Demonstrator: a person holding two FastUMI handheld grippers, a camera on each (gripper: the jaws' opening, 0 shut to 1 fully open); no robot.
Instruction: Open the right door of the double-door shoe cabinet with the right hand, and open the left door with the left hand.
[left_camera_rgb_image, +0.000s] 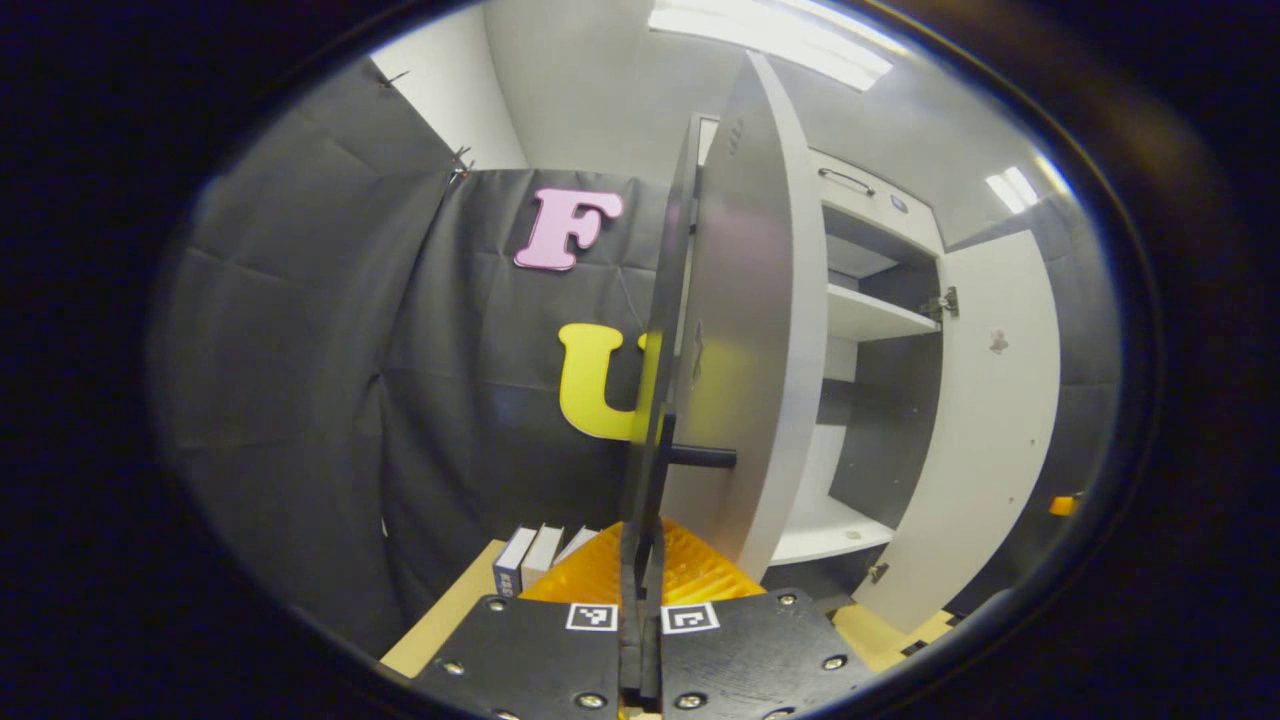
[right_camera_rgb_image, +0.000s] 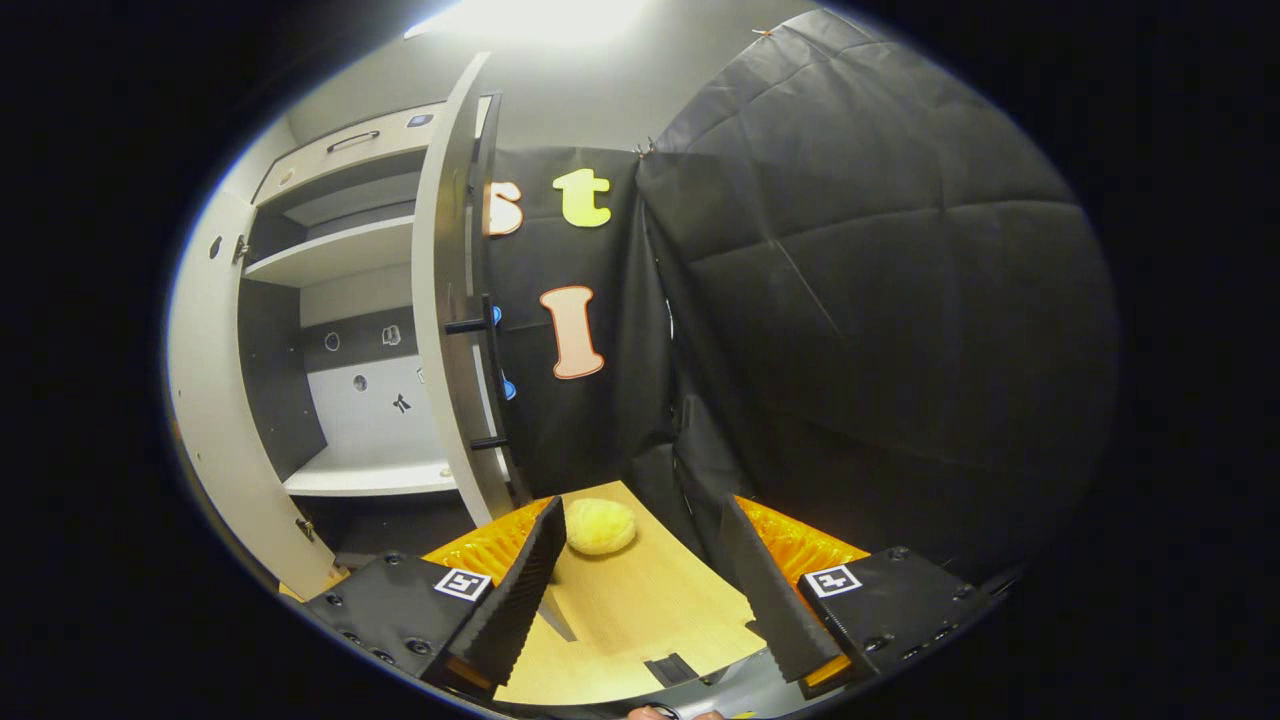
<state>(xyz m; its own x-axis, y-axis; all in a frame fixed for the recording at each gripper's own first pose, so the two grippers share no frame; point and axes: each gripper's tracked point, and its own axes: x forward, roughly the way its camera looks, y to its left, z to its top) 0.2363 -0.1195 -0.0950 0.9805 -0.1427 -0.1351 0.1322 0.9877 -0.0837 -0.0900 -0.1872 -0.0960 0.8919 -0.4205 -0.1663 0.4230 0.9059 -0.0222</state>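
Doors of the white double-door shoe cabinet (right_camera_rgb_image: 340, 255) both stand swung out, so the task looks close to finished, with only the left side still in hand. In the left gripper view, the left hand-held gripper (left_camera_rgb_image: 640, 560) has its fingers drawn nearly together on the thin edge of the white left door (left_camera_rgb_image: 740, 330), beside that door's black bar handle (left_camera_rgb_image: 700, 457); the door stands edge-on, well clear of the cabinet's white shelves (left_camera_rgb_image: 870, 315). The white right door (left_camera_rgb_image: 990, 420) hangs open on the far side. In the right gripper view, the right hand-held gripper (right_camera_rgb_image: 640, 580) is spread wide and holds nothing, poised over the light wooden table (right_camera_rgb_image: 640, 620) near a yellow sponge-like ball (right_camera_rgb_image: 600, 525) by the table's far edge, with the right door just beyond. My judgement: the next move calls for the left fingers to part and back straight off the door edge without dragging it shut.
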